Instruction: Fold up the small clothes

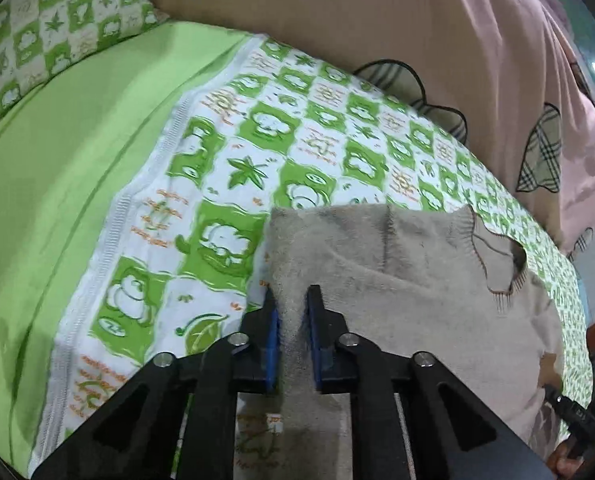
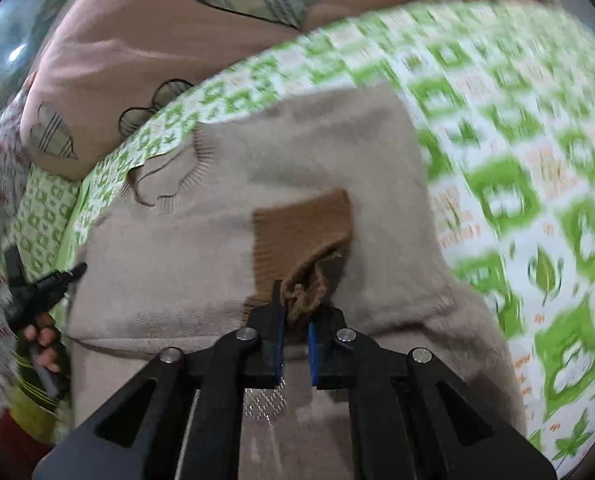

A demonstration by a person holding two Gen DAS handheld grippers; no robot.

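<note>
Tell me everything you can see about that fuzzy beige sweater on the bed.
The fuzzy beige knit sweater lies on the green-and-white patterned bedsheet, one sleeve folded across. It has a ribbed neckline and a brown ribbed cuff. The left gripper pinches its edge; the right gripper clamps the cuff.

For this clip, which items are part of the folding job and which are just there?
In the job:
beige sweater
brown cuff
left gripper, shut on the sweater
right gripper, shut on the cuff

Just there:
green patterned bedsheet
pink quilt
green pillow
</note>
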